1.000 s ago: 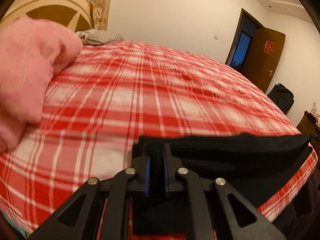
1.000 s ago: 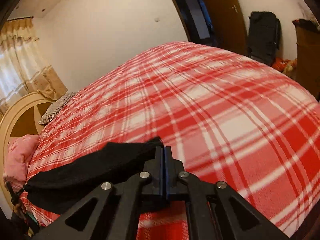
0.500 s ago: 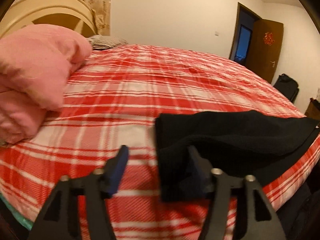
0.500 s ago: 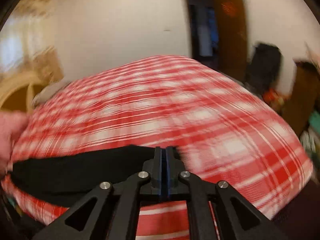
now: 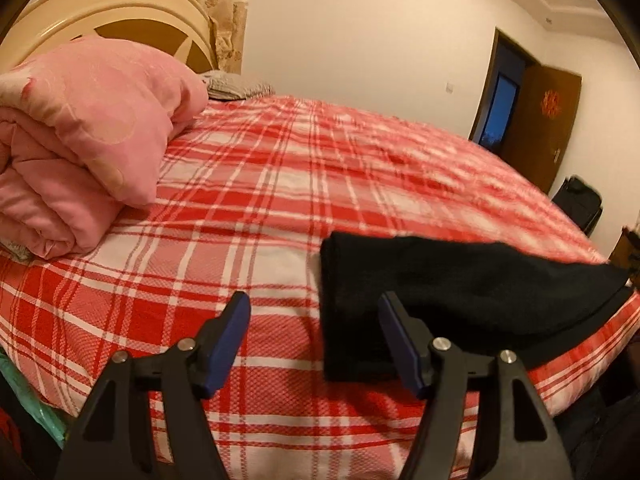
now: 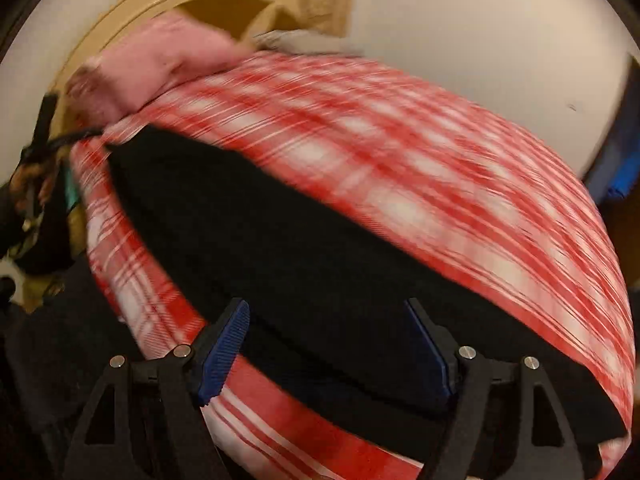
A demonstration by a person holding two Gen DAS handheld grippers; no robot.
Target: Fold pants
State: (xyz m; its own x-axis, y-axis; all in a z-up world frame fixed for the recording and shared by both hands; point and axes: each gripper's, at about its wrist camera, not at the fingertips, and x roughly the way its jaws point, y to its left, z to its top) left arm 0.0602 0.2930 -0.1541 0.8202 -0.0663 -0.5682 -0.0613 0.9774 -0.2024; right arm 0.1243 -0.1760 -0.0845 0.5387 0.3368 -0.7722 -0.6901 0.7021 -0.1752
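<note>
A: Black pants (image 5: pixel 460 280) flat on the bed, near the front edge, already doubled over: one layer stacked on another.

B: From the right wrist they (image 6: pixel 304 256) run as a long dark band along that edge, tapering toward the far left end.

A: Left end is a straight, blunt edge. Fabric looks knit, matte, no visible pattern.

B: Lower layer peeks out beyond the upper one along the front.

Around us, a bedroom

We see a red plaid bedspread (image 5: pixel 260 208), a folded pink quilt (image 5: pixel 84 136) by the headboard (image 5: pixel 104 12), a brown door (image 5: pixel 548 120) and a black bag (image 5: pixel 578 204).
</note>
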